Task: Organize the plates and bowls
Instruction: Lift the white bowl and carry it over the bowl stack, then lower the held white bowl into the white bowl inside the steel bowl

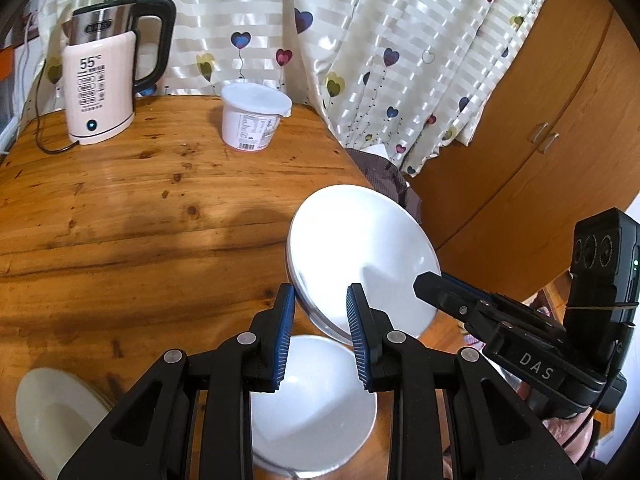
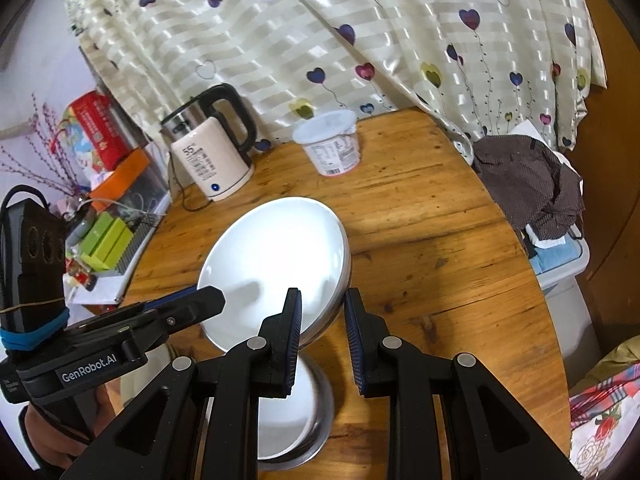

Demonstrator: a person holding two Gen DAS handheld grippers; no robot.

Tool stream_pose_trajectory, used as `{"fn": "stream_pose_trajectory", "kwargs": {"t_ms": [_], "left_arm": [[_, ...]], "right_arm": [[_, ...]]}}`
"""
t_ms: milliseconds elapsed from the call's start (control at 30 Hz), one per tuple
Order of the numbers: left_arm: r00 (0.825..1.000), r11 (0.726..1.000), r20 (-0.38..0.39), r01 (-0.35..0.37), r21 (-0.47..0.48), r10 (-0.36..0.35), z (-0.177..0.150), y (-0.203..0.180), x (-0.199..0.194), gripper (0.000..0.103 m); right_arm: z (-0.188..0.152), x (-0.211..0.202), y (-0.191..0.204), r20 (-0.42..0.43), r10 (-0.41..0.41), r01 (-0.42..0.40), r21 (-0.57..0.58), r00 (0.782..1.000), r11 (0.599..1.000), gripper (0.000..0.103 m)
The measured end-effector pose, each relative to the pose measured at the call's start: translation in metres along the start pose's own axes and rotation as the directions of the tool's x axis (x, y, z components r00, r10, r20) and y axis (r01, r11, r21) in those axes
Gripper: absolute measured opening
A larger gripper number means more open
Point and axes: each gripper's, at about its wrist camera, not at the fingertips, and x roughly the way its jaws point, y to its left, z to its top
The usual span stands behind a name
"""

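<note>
White plate (image 1: 360, 248), glazed, held off the wooden table (image 1: 140, 200) and tilted, its far edge tipped up toward the curtain. It fills the lower centre of both wrist views.

Left gripper (image 1: 320, 292): the plate's lower left rim sits between the blue pads, one pad under the edge and one over the face. Jaws narrow, clamped on that rim as far as I can judge. No other support shows.

Right gripper (image 2: 322, 294): same arrangement on the opposite side. It pinches the lower right rim in its own view, one pad inside the well and one outside. In the left wrist view its black finger reaches in from the right edge onto the plate's face.

So the plate spans between the two hands, each holding one side. It lies straight ahead of both, neither one nearer.

Directly beneath, at bottom centre, sits a white bowl (image 1: 316, 408) on the table. The right wrist view shows a grey rim around it, perhaps a second vessel under it. I cannot tell.

A cream plate (image 1: 52, 416) lies at the lower left of the left wrist view, well apart from the lifted one and on the left hand's side.

Judgement: if plates go with plates, the carry runs leftward, the left hand leading. The tilt needs levelling first, and the bowl below must be cleared.

Kettle (image 1: 100, 92) and a lidded tub (image 1: 256, 120) stand at the upper left, out of the way.
</note>
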Motion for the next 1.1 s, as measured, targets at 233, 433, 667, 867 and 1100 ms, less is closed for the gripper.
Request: {"fn": "stream_pose_trajectory", "kwargs": {"t_ms": [233,433,667,867,1100], "left_arm": [[1.000,1.000,0.016,-0.015,-0.016,0.015,-0.015,0.008,-0.020,0.028],[0.999,0.999,0.015,-0.028,-0.029,0.029,-0.027,0.013,-0.030,0.028],[0.999,0.998,0.003,-0.035,-0.045,0.035,-0.040,0.017,-0.035,0.028],[0.999,0.998,-0.013,-0.047,-0.048,0.047,-0.051,0.016,-0.036,0.028],[0.998,0.997,-0.028,-0.053,-0.052,0.052,-0.062,0.015,-0.033,0.028]], "right_arm": [[-0.011,-0.006,0.017,-0.009,0.022,-0.022,-0.018,1.000,1.000,0.021],[-0.021,-0.006,0.028,-0.025,0.035,-0.036,-0.029,0.999,0.999,0.021],[-0.032,-0.007,0.034,-0.048,0.045,-0.047,-0.030,0.998,0.998,0.021],[-0.043,-0.006,0.034,-0.069,0.050,-0.052,-0.024,0.996,0.998,0.021],[-0.055,-0.004,0.029,-0.096,0.053,-0.054,-0.006,0.994,0.999,0.021]]}}
